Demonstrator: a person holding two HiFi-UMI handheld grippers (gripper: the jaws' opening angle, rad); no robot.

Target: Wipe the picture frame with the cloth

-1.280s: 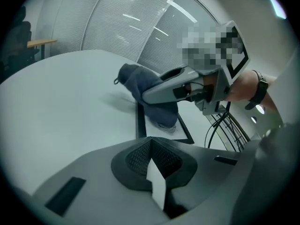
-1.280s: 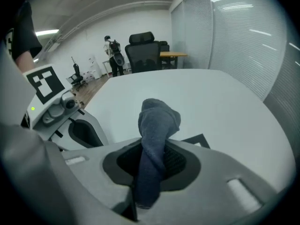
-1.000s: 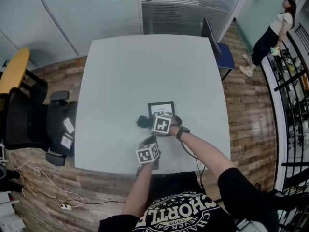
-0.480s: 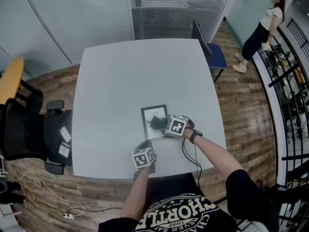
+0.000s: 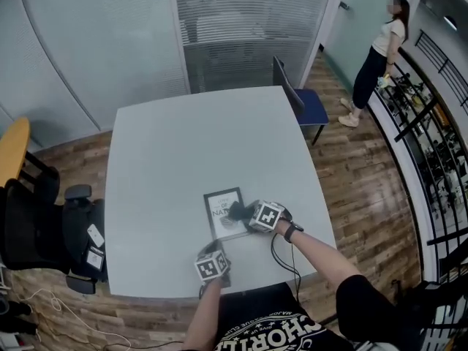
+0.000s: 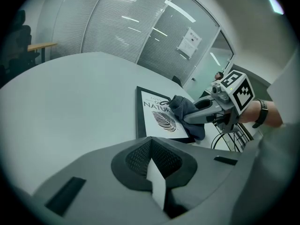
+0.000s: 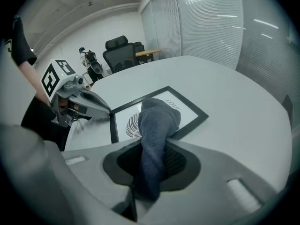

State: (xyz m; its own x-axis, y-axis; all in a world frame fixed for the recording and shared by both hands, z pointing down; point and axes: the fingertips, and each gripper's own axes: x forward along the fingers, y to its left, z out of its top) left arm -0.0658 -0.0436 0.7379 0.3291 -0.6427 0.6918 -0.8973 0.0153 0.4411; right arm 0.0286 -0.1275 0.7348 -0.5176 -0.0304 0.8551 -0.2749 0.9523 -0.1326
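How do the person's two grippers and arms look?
Both the left gripper and the right gripper are grey, each with a white cube of black square markers. A black cable runs from the right one. Black wristwatch on right wrist; black short-sleeved T-shirt, white print.

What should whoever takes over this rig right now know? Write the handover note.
Right gripper: fingers shut on the cloth, which is bunched and lies on the picture frame, over its leaf print.
Left gripper: shut, empty, near the table edge, just short of the frame's near corner.
Frame: flat on the table, close to the person's side.
Done: cloth is gripped and on the frame. How much has been wiped cannot be told.
Left: wipe across the glass and the dark border.
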